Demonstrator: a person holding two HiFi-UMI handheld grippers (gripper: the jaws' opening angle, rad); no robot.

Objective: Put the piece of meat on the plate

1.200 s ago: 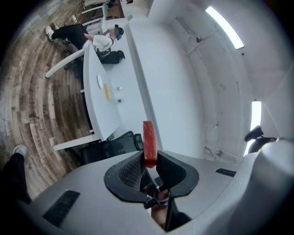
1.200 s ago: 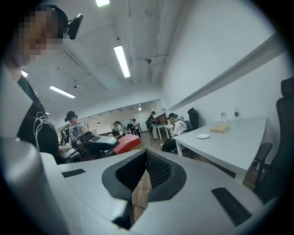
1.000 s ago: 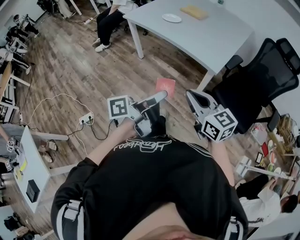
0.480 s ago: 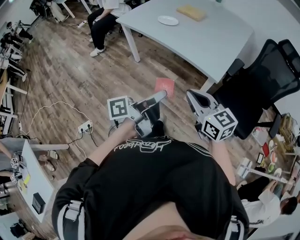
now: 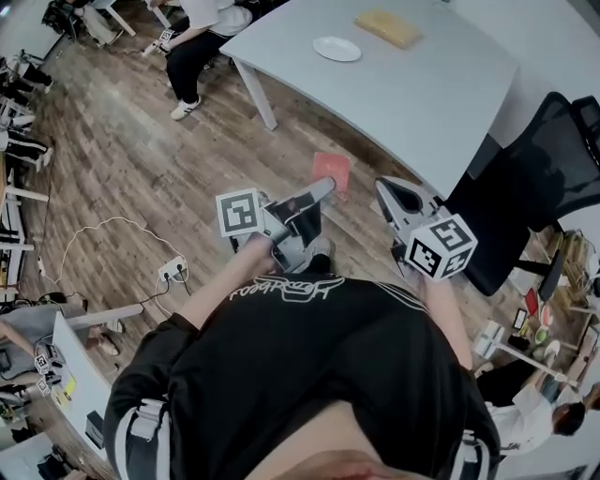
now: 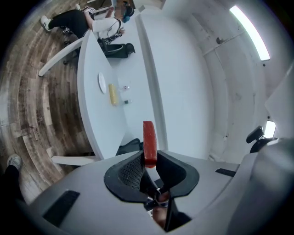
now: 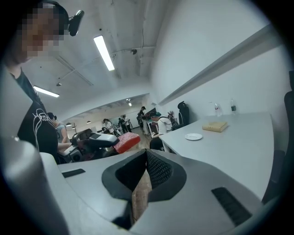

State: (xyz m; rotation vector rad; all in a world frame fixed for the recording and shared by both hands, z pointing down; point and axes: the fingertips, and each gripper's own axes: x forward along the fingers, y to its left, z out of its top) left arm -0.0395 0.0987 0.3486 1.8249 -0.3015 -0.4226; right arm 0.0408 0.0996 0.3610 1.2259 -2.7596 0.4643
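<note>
The piece of meat (image 5: pixel 331 172) is a flat red slab. My left gripper (image 5: pixel 322 188) is shut on it and holds it out over the wooden floor. Seen from the left gripper view, the meat (image 6: pixel 149 141) stands on edge between the pads. A small white plate (image 5: pixel 337 49) lies on the white table (image 5: pixel 412 89) ahead, beside a yellow block (image 5: pixel 387 26). To the right of the left one, my right gripper (image 5: pixel 388 190) is shut with nothing in it. Through the right gripper view I see the meat (image 7: pixel 126 142), the plate (image 7: pixel 193 136) and the block (image 7: pixel 215 126).
A black office chair (image 5: pixel 534 169) stands right of the table's near corner. A seated person (image 5: pixel 192 42) is at the table's far left end. A power strip and cables (image 5: pixel 171 270) lie on the floor to my left. Desks and clutter line both sides.
The table, plate and chair have slid nearer in the head view as I move toward them. Both grippers keep their pose, the meat still in the left one.
</note>
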